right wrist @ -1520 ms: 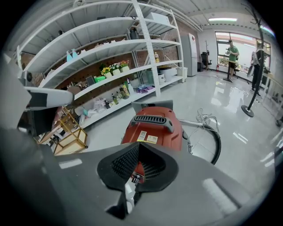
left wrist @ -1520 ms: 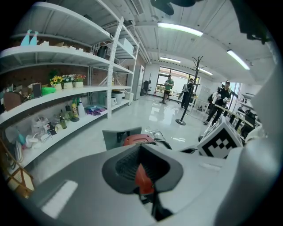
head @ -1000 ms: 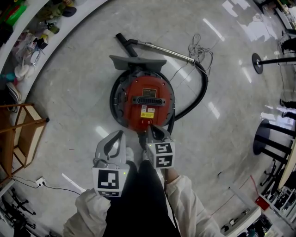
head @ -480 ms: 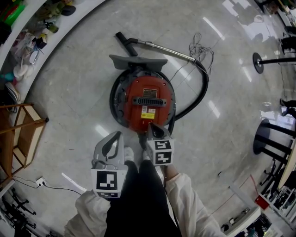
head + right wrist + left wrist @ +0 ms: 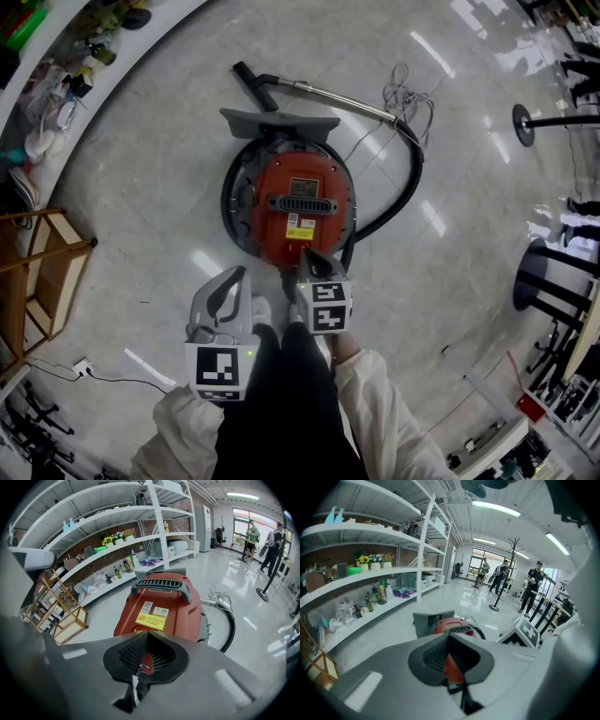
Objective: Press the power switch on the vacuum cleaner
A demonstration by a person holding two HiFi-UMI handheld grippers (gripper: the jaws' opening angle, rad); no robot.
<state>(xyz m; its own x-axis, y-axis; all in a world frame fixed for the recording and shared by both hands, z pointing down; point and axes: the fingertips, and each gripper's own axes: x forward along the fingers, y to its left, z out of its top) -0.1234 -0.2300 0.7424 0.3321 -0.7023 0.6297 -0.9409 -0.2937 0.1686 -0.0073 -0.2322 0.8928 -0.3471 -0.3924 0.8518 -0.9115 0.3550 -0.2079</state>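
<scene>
Right gripper (image 5: 306, 253), jaws closed and empty, over round red plastic vacuum cleaner (image 5: 300, 178): narrow tips could skid sideways, missing the power switch.

Left gripper (image 5: 240, 274): held low and pointing forward, jaws together with the tips touching, nothing between them.
Right gripper (image 5: 307, 255): reaches slightly farther forward, tilted down, jaws together.
Arms (image 5: 180, 427): both bent, pale-sleeved, close to the body.
</scene>
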